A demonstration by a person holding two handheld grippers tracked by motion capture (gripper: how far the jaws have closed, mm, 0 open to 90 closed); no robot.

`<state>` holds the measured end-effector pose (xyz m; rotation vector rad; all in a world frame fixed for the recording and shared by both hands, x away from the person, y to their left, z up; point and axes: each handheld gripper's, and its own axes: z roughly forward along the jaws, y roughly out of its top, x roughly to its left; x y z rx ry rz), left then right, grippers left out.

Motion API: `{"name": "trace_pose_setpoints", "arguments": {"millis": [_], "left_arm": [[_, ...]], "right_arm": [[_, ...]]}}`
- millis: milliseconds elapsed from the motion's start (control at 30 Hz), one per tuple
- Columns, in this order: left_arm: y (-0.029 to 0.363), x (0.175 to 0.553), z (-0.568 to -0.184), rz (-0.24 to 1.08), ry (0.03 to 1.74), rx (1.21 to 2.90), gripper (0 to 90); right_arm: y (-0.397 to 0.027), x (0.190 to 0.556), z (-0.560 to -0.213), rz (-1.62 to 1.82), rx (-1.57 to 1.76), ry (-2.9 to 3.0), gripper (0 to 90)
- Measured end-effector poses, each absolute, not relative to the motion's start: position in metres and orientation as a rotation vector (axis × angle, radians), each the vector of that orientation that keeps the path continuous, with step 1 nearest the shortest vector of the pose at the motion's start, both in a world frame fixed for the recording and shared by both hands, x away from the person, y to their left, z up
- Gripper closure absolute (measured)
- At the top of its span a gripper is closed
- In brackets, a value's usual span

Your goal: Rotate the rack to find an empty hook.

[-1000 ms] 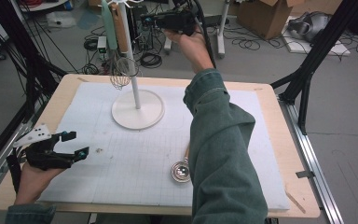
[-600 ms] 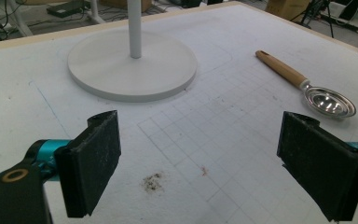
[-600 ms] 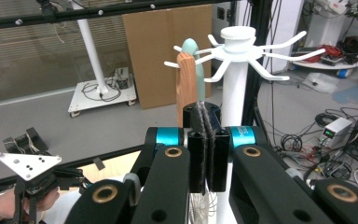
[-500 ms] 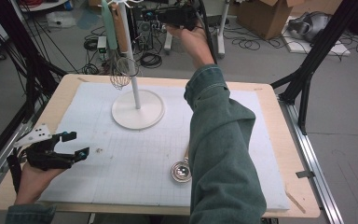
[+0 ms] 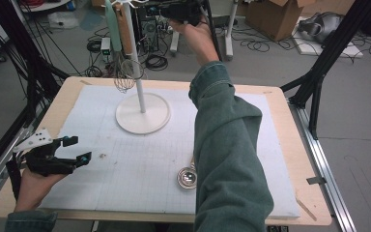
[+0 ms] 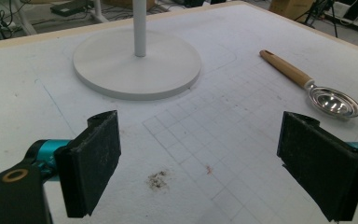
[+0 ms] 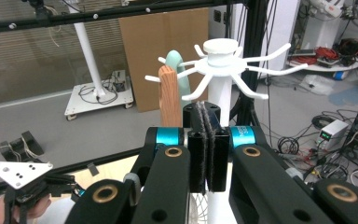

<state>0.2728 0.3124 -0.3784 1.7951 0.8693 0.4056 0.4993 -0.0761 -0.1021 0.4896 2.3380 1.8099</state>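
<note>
A white hook stand (image 5: 136, 72) rises from a round base (image 5: 142, 115) on the white mat. A wire whisk (image 5: 125, 78) hangs from it, next to a wooden handle (image 7: 169, 95) and a teal handle (image 7: 175, 59). My right gripper (image 5: 155, 8) is raised beside the stand's top (image 7: 221, 58); in the right gripper view (image 7: 207, 149) its pads are shut together with nothing between them. My left gripper (image 5: 77, 149) rests low at the mat's near left, open and empty (image 6: 205, 163). A metal measuring spoon (image 5: 187, 177) with a wooden handle (image 6: 284, 70) lies on the mat.
The wooden table (image 5: 299, 145) carries the gridded mat (image 5: 125, 169), which has a small brown stain (image 6: 157, 178). A green sleeve (image 5: 227, 145) crosses the middle of the high view. Black frame legs (image 5: 319, 72), cables and boxes stand on the floor beyond.
</note>
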Motion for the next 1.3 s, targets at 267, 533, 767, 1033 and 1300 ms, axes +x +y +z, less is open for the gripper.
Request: {"name": "trace_pose_setpoints", "arguments": {"millis": [267,533,767,1033,1300], "left_arm": [[0.312,0.272,-0.377,0.406,0.864,1.79,13.9],[0.313,0.271,-0.376,0.409,0.863,1.786,13.9],[0.314,0.271,-0.376,0.413,0.866,1.782,13.9],[0.315,0.27,-0.375,0.414,0.864,1.781,13.9],[0.316,0.27,-0.374,0.417,0.865,1.779,13.9]], "right_arm": [[-0.069,0.504,-0.106,1.815,0.503,2.335,89.6],[-0.061,0.502,-0.103,1.813,0.492,2.339,89.7],[-0.056,0.498,-0.102,1.812,0.487,2.34,89.7],[-0.047,0.491,-0.101,1.801,0.472,2.338,89.7],[-0.037,0.487,-0.101,1.774,0.476,2.33,89.7]]}}
